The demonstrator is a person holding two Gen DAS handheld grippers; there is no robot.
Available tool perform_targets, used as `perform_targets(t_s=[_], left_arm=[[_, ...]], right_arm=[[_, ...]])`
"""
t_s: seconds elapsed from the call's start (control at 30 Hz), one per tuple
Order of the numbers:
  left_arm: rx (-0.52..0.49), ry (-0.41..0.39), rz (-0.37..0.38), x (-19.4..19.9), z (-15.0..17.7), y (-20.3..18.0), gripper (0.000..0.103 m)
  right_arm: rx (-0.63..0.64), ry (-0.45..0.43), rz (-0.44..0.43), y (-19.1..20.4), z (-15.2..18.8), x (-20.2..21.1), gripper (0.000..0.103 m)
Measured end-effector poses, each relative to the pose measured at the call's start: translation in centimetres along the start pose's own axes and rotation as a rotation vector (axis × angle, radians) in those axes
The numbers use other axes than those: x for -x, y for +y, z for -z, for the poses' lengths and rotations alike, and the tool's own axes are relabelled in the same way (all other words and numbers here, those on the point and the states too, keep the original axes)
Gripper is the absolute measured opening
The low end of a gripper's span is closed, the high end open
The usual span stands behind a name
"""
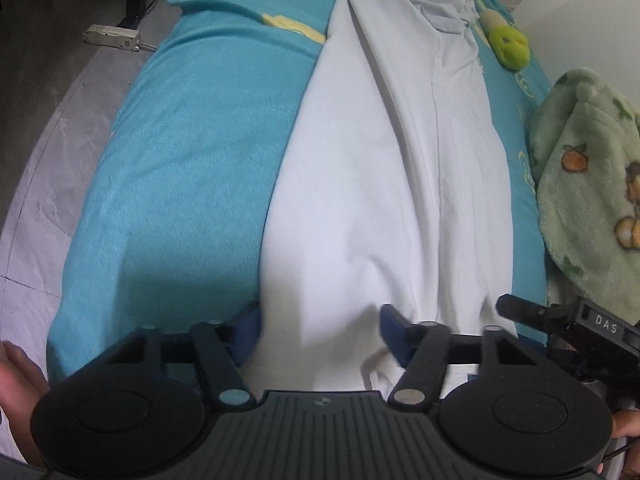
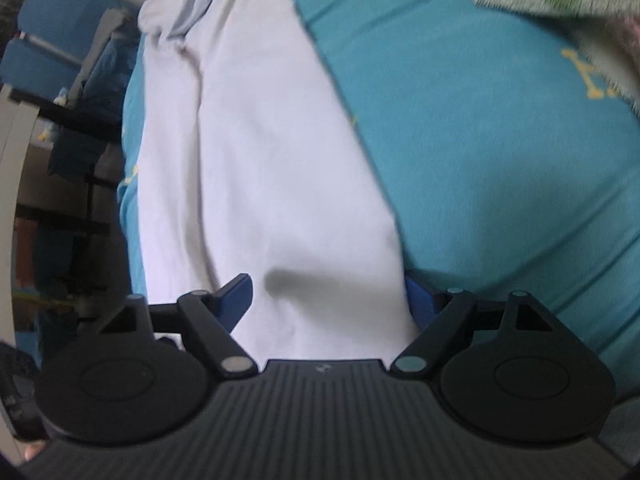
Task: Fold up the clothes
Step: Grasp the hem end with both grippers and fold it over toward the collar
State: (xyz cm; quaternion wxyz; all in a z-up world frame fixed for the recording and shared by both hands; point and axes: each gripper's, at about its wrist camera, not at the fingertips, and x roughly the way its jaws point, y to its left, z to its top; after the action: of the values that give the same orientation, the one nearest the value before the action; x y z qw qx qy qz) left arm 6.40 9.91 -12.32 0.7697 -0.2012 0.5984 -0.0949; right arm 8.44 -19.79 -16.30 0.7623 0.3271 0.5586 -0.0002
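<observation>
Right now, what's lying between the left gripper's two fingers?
In the left wrist view, the near end of the white garment lies between the left gripper's open fingers.

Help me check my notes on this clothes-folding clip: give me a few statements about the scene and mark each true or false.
1. The white garment lies lengthwise on a teal bed cover. True.
2. Both tools are clamped shut with their pads touching. False: the left tool and the right tool each stand open, with the near end of the garment between their pads.
3. A green fleece blanket lies on the bed beside the garment. True.
4. The garment is rolled into a ball. False: it is spread out long and narrow, with creases.
5. A power strip lies on the floor beside the bed. True.
</observation>
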Motion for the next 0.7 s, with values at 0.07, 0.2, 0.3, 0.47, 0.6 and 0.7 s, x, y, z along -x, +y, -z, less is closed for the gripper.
perform_targets(t_s=[0.07, 0.2, 0.3, 0.47, 0.6, 0.7], left_arm=[[0.012, 0.000, 0.038, 0.2, 0.3, 0.0, 0.027], [-0.003, -0.058, 0.053, 1.3, 0.9, -0.3, 0.003], [0.004, -0.180, 0.139, 3.7, 1.3, -0.1, 0.003], [0.089, -0.367, 0.336, 9.5, 2.6, 0.9, 0.002], [0.068, -0.441, 0.363, 14.0, 3.3, -0.8, 0.001], [0.071, -0.495, 0.400, 17.3, 3.9, -1.2, 0.001]], right_arm=[[0.076, 0.026, 0.027, 1.1, 0.9, 0.0, 0.057], [0.157, 0.027, 0.083, 2.5, 2.3, -0.1, 0.009], [0.177, -0.048, 0.060, 3.1, 2.7, 1.7, 0.009], [0.160, -0.217, -0.061, 3.6, 3.1, 7.3, 0.008], [0.161, -0.300, -0.166, 4.4, 3.5, 11.8, 0.008], [0.186, -0.356, -0.212, 5.1, 3.9, 15.0, 0.008]])
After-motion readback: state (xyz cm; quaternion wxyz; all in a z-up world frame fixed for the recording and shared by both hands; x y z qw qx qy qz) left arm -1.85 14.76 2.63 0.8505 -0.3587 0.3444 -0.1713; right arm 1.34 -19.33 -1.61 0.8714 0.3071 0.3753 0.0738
